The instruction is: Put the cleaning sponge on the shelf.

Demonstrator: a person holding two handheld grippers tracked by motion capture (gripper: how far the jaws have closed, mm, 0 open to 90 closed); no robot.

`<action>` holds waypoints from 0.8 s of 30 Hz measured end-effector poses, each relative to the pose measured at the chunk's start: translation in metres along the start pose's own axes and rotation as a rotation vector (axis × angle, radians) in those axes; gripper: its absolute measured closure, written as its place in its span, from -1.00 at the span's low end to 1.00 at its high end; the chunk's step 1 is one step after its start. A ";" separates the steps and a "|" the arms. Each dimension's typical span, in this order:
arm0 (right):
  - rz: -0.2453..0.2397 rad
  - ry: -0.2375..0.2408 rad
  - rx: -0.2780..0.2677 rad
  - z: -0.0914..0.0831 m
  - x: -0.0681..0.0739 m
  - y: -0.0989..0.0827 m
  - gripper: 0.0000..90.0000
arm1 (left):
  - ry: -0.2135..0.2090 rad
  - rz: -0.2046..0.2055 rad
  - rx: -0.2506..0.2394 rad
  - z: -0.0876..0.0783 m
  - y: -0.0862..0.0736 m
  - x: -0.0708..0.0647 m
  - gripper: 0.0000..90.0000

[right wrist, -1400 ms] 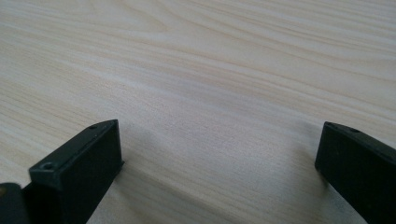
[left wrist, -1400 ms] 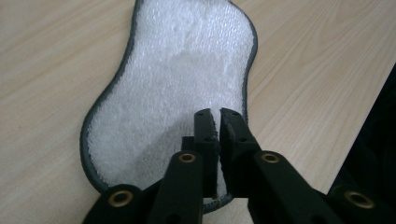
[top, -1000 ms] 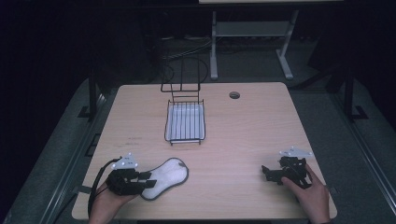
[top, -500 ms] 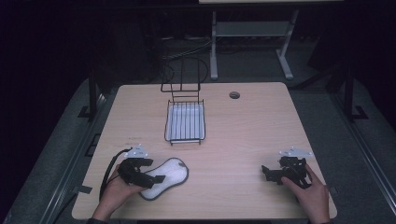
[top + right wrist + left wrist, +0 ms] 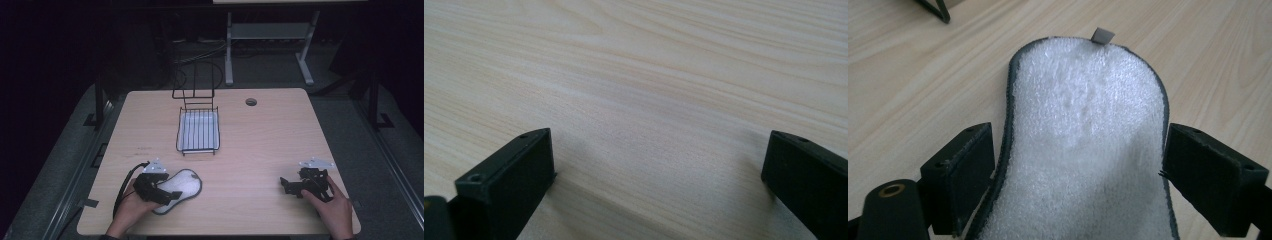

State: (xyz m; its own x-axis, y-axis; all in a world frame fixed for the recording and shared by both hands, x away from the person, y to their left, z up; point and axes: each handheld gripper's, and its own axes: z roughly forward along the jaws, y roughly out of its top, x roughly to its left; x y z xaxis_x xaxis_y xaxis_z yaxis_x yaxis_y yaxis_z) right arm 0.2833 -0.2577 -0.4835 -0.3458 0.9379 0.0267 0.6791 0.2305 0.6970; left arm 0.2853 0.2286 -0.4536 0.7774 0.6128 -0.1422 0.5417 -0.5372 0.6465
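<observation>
A white fleecy insole-shaped pad (image 5: 184, 184) with a dark rim and a small grey tab (image 5: 1102, 35) lies flat on the wooden table (image 5: 260, 145) at the front left. My left gripper (image 5: 167, 192) reaches over its near end. In the left gripper view the pad (image 5: 1088, 130) fills the gap between the jaws of that gripper (image 5: 1080, 175), one jaw at each rim, and the gripper is open. At the front right my right gripper (image 5: 286, 186) rests low over bare wood, held by a hand, and its jaws (image 5: 659, 170) stand wide open with nothing between them.
A black wire rack (image 5: 198, 131) with a white liner and an upright back frame stands at the table's middle back. A round cable hole (image 5: 251, 102) is at the back right. Dark floor and a white stand lie beyond the table.
My left gripper has moved forward and to the right along the pad, so its jaws now straddle it. The right gripper has stayed put.
</observation>
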 end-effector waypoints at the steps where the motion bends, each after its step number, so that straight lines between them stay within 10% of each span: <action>1: 0.000 0.000 0.000 0.000 0.000 0.000 -1.00 | 0.003 0.005 0.006 0.001 0.000 0.000 -0.72; 24: -0.001 0.000 0.000 0.000 0.000 0.000 -1.00 | 0.027 0.057 0.041 0.009 -0.002 0.000 -0.72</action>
State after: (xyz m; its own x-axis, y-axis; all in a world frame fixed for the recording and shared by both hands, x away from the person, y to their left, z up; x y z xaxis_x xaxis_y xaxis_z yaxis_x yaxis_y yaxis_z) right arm 0.2832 -0.2577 -0.4836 -0.3466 0.9376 0.0262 0.6788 0.2314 0.6969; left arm 0.2873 0.2248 -0.4618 0.7988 0.5955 -0.0855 0.5099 -0.5946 0.6217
